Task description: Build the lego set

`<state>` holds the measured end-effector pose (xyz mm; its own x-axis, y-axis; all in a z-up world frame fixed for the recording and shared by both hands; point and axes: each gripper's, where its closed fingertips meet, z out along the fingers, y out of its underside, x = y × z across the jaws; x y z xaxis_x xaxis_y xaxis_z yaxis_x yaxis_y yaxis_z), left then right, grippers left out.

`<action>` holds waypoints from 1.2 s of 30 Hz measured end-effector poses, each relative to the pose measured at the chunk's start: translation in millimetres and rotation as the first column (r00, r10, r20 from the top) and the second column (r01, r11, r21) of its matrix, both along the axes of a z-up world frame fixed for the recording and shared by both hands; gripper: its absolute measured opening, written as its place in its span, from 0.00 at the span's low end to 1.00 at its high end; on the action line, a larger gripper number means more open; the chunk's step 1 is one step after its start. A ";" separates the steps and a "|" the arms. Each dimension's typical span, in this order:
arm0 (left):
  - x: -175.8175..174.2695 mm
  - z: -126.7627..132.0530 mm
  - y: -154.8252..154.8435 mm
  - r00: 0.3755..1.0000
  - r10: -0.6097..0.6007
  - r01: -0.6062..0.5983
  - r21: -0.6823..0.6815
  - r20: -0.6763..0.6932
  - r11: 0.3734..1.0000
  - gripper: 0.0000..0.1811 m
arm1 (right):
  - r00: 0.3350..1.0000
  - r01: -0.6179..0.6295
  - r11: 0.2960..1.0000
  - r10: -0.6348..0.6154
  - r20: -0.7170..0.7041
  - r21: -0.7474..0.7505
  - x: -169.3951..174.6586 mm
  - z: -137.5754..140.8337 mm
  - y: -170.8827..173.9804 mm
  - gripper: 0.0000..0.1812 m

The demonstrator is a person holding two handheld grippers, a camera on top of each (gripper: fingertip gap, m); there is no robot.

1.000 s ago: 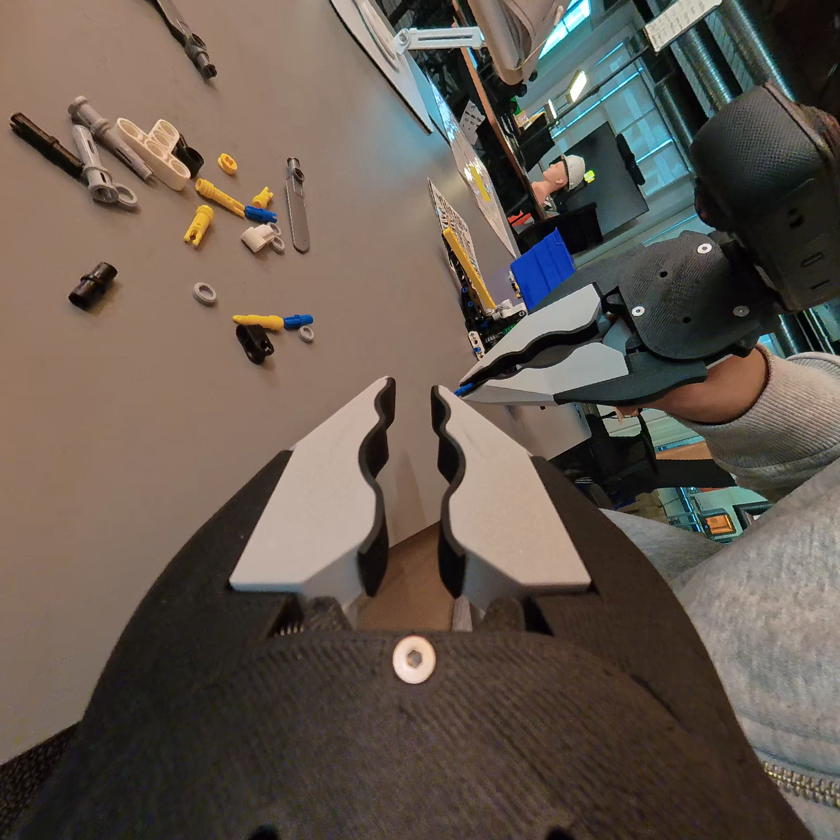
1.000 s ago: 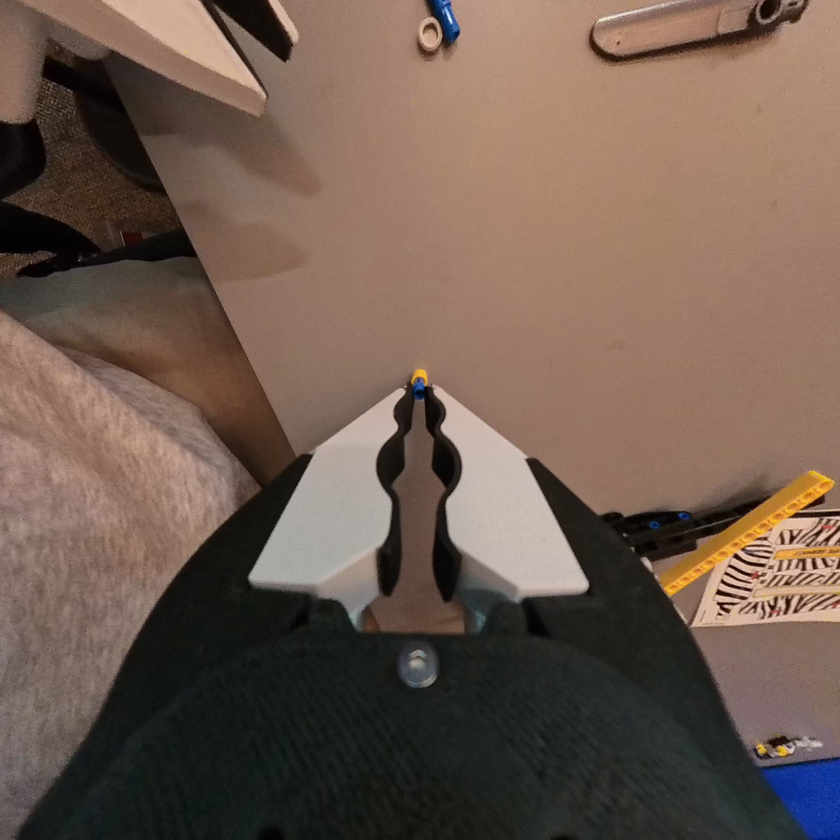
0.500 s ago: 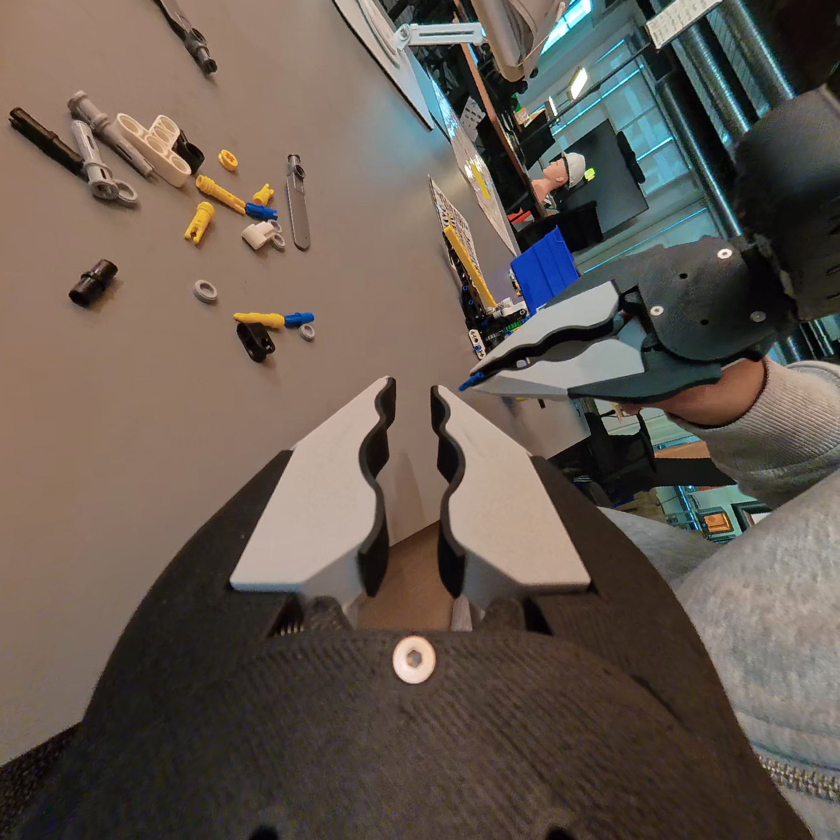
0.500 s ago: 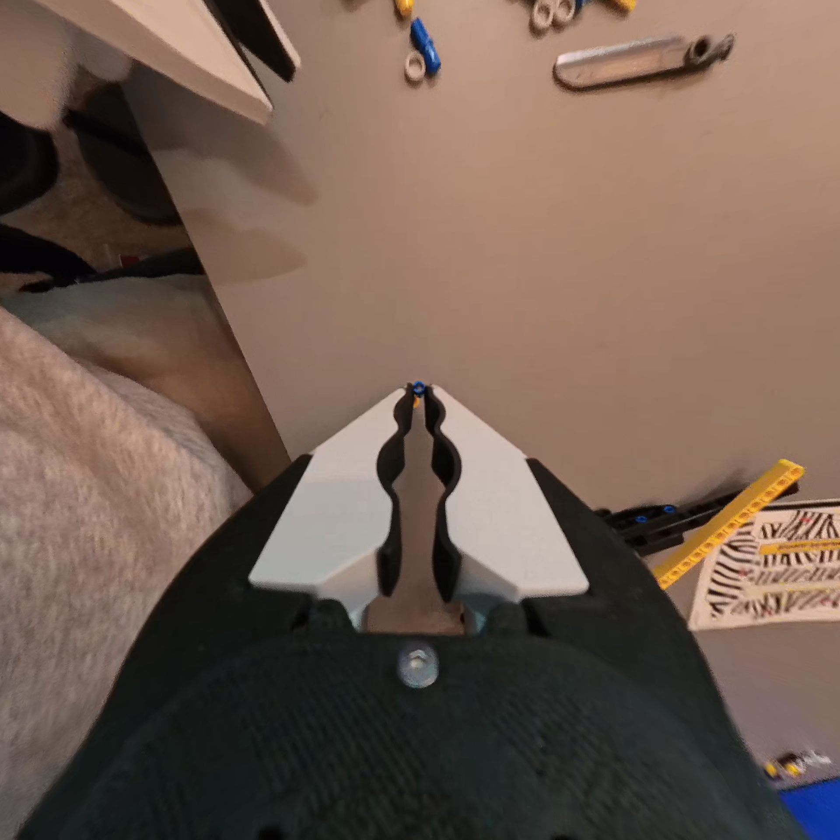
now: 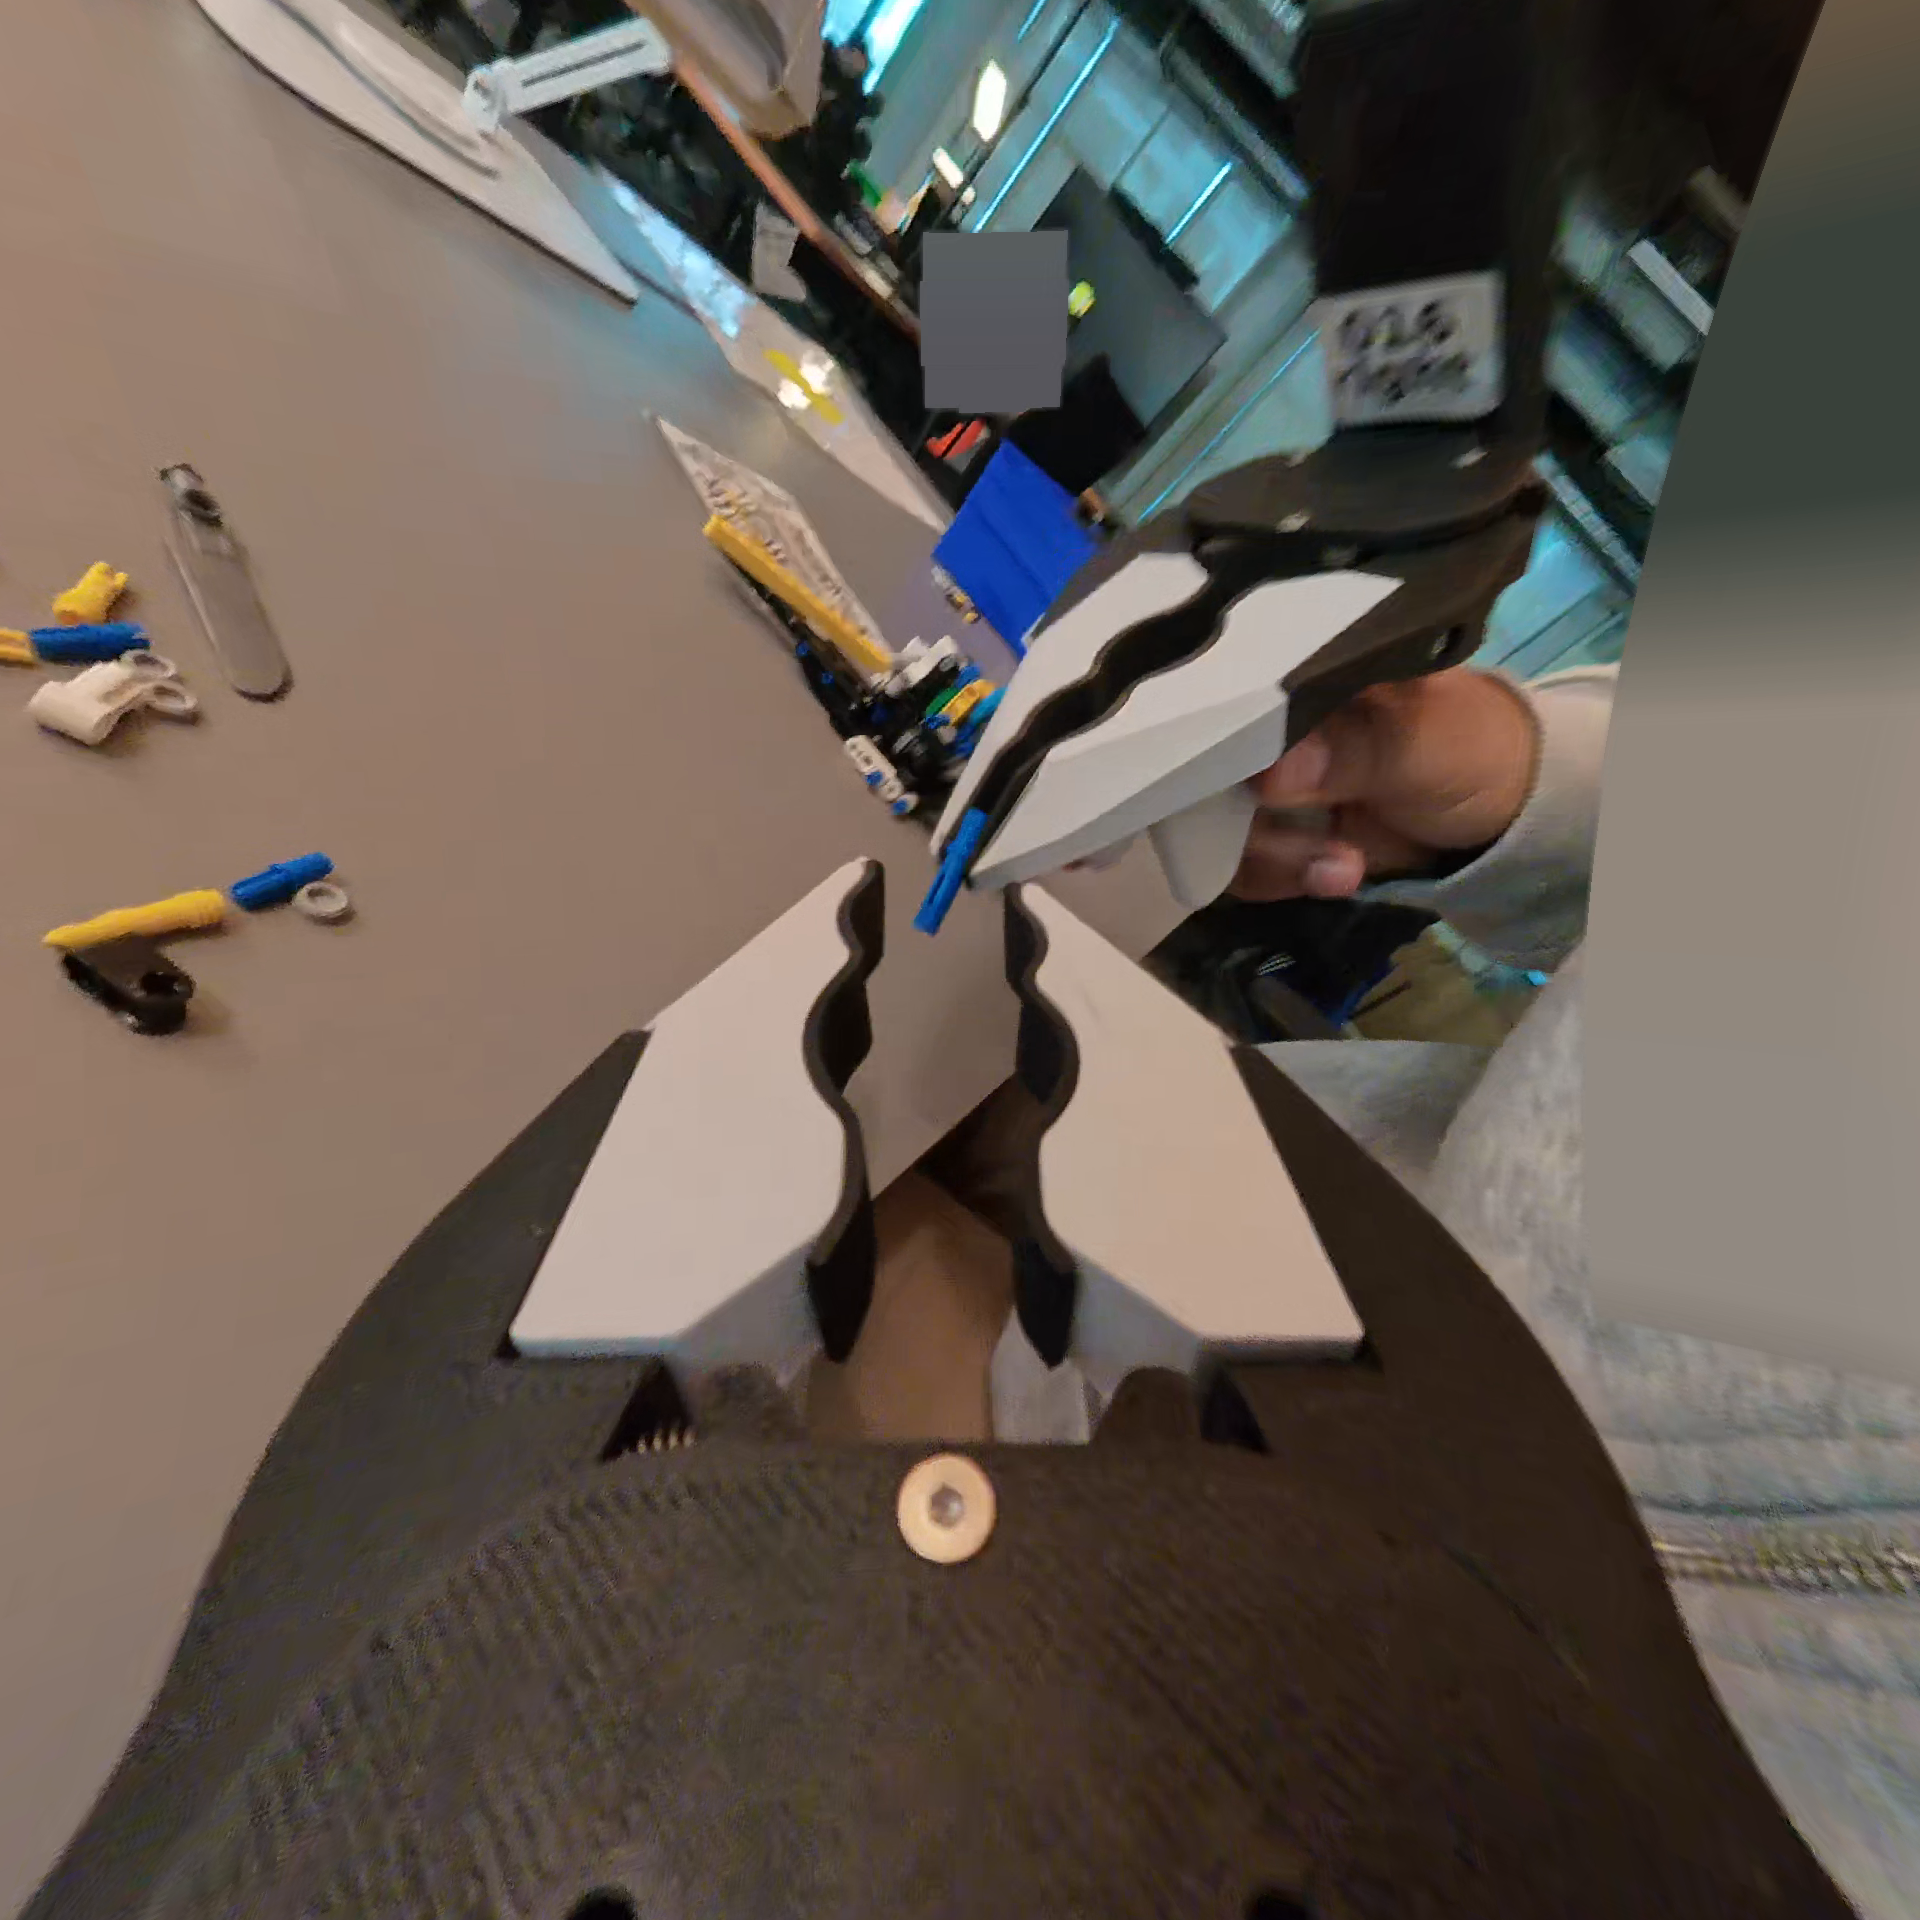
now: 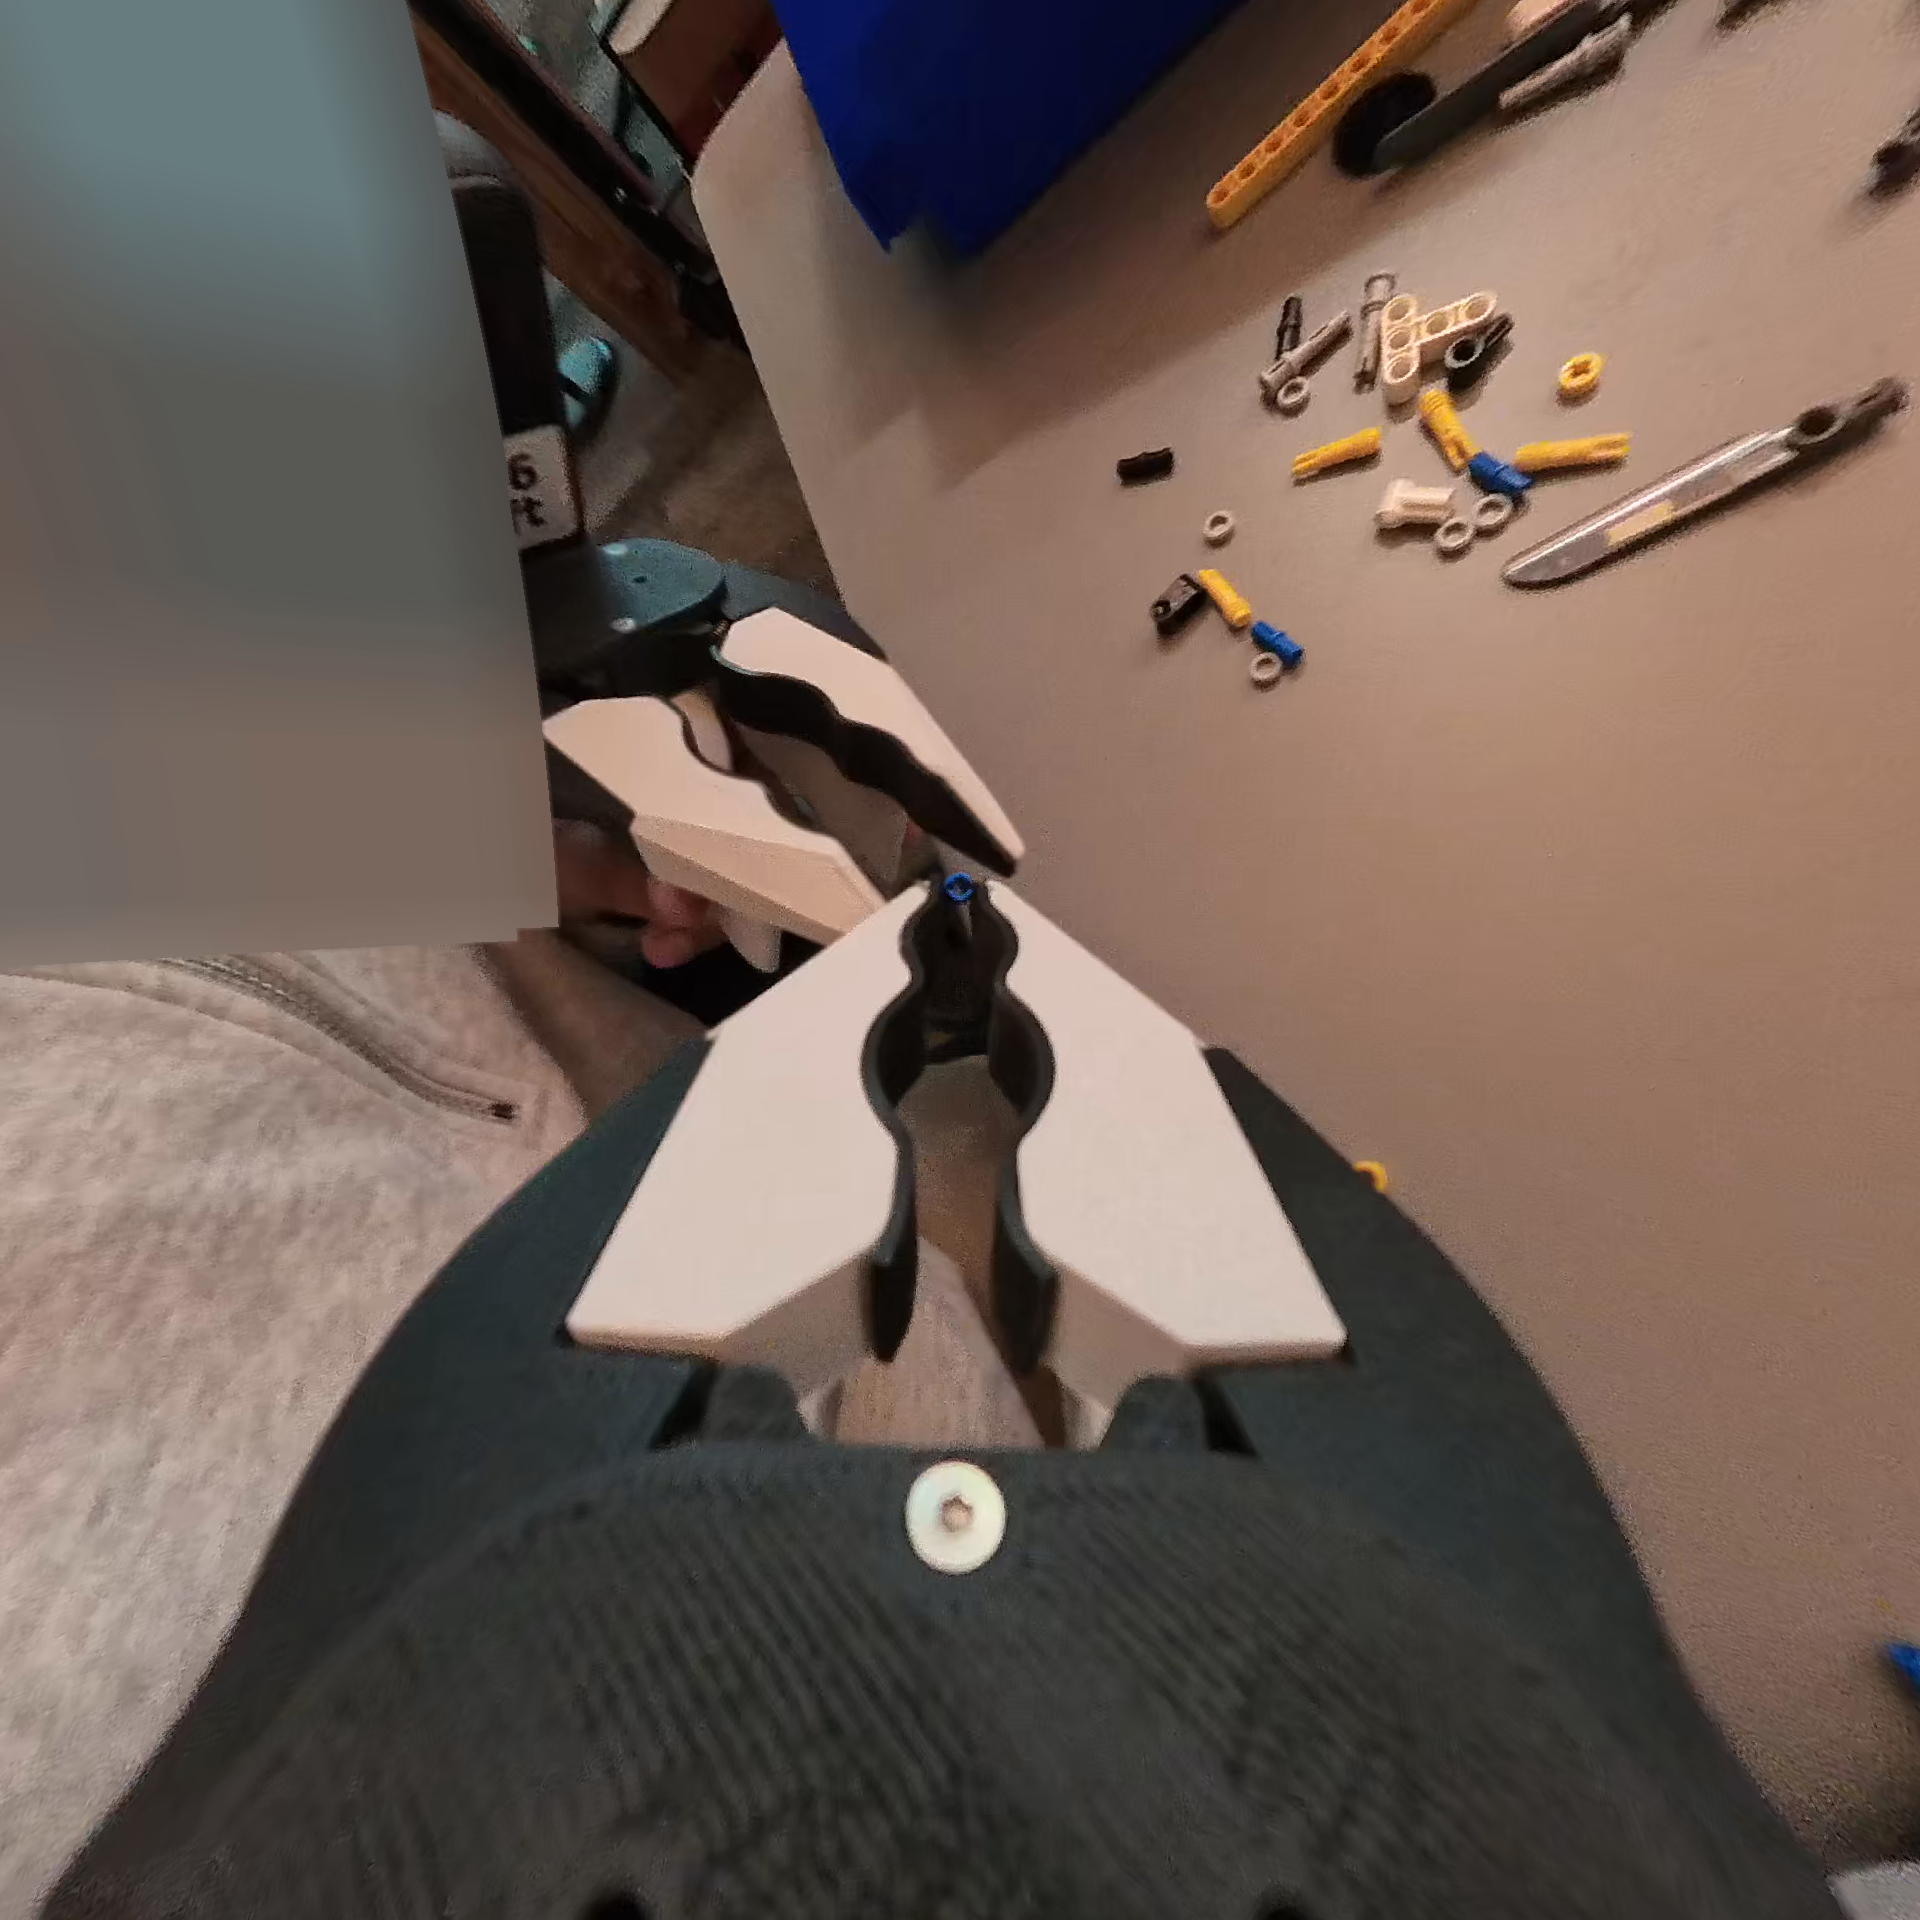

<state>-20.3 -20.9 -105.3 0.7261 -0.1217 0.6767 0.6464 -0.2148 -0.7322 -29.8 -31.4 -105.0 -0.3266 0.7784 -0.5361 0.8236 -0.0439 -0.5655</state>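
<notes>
**brickfan:** Since you asked how far along the build is: not far, I'd say. Right tool [image 5: 951, 868] is clamped shut on a small blue pin [image 5: 948, 871], poking out past its tips. Left tool [image 5: 940, 896] is open a moderate gap, holding nothing, and the pin's free end hangs right at its mouth, between the two tips. Looks like a handover to me.

**gearhead:** And the rest of the set?

**brickfan:** A partly built black-and-yellow frame [image 5: 873, 686] sits on the desk [image 5: 499, 499] beyond the left tool, just behind the right one. Well off to the left tool's left there's a scatter of loose pieces [image 5: 156, 925], yellow and blue pins, grey rings, a black connector. So one chunk done, plenty left.
</notes>
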 end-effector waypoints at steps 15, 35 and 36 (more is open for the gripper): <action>28.0 44.1 -10.6 0.863 -0.318 0.197 0.318 0.392 0.927 0.10 | 0.966 -0.084 0.980 0.036 -0.256 -0.180 24.9 46.0 -5.1 0.01; 58.5 48.7 -8.9 0.769 -0.476 0.337 0.363 0.426 0.869 0.01 | 0.857 -0.260 0.951 0.306 -0.415 0.165 63.1 42.4 -2.9 0.02; 59.1 47.9 -8.3 0.775 -0.473 0.339 0.356 0.419 0.871 0.01 | 0.854 -0.268 0.948 0.316 -0.413 0.171 63.8 42.0 -2.5 0.02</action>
<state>38.7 -29.2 -57.4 0.1602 -0.5399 0.8264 0.8188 -0.3948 -0.4167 33.9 -34.0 -63.1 -0.7265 0.6538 -0.2116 0.4632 0.2384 -0.8536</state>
